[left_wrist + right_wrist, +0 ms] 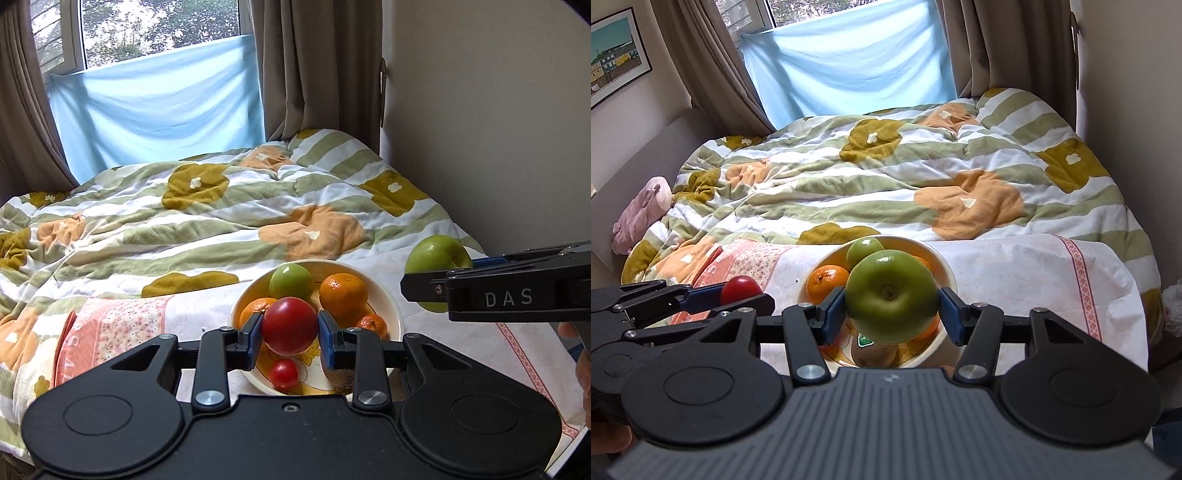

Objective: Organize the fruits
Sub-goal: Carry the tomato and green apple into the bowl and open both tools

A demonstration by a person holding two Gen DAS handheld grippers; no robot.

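Note:
My left gripper (290, 322) is shut on a red round fruit (290, 334) and holds it just above a cream bowl (392, 302). The bowl holds a green fruit (290, 282), oranges (343, 295), a small red fruit (283, 373) and a brown kiwi (873, 350). My right gripper (892, 306) is shut on a large green apple (892, 291), lifted over the bowl (946, 271). In the left wrist view the right gripper (439, 275) and its apple (432, 254) hang to the right of the bowl. In the right wrist view the left gripper (738, 297) and its red fruit (740, 288) are left of the bowl.
The bowl sits on a white cloth (1015, 273) with a pink border, spread on a bed with a flowered quilt (886, 177). A pink patterned cloth (110, 325) lies left of the bowl. A pink plush toy (642, 214) rests at the bed's left edge. Walls and curtains close in the bed.

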